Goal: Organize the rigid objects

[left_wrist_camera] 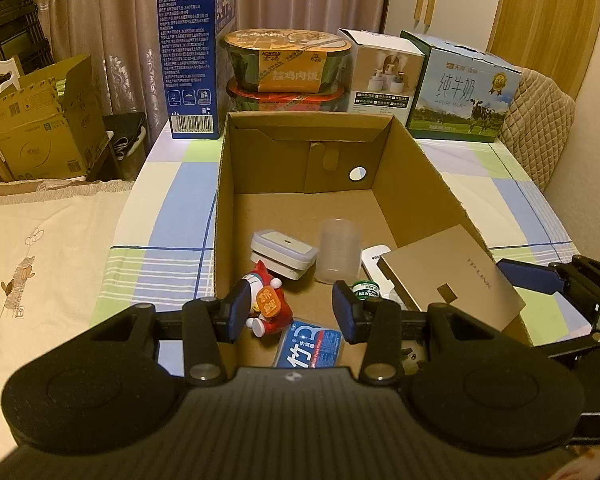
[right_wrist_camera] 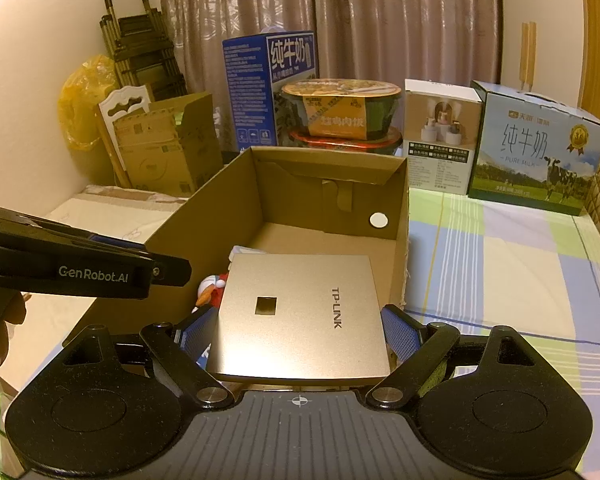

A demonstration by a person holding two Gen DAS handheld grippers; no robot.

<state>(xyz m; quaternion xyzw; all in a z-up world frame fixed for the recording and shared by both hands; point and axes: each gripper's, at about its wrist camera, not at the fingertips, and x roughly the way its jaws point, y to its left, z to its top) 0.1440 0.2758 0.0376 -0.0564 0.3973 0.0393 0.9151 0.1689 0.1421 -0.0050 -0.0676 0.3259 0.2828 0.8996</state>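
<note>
Matt brown cardboard box (left_wrist_camera: 416,168), satiny gold TP-LINK box (right_wrist_camera: 300,312), cloth tablecloth (right_wrist_camera: 500,264)

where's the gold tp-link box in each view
Left wrist: the gold TP-LINK box sits lower right, tilted over the open cardboard box's right side.
Right wrist: bottom centre, clamped between the right hand-held gripper's blue pads.
Shared landmark: the round hole in the cardboard box's far wall.

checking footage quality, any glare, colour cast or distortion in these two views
Left wrist view: warm orange cast, dark vignetted corners, fisheye bowing of the cardboard box; focus is sharp. Right wrist view: same cast, soft sheen on the gold TP-LINK box, curved curtains at the edges, no motion blur.
</note>
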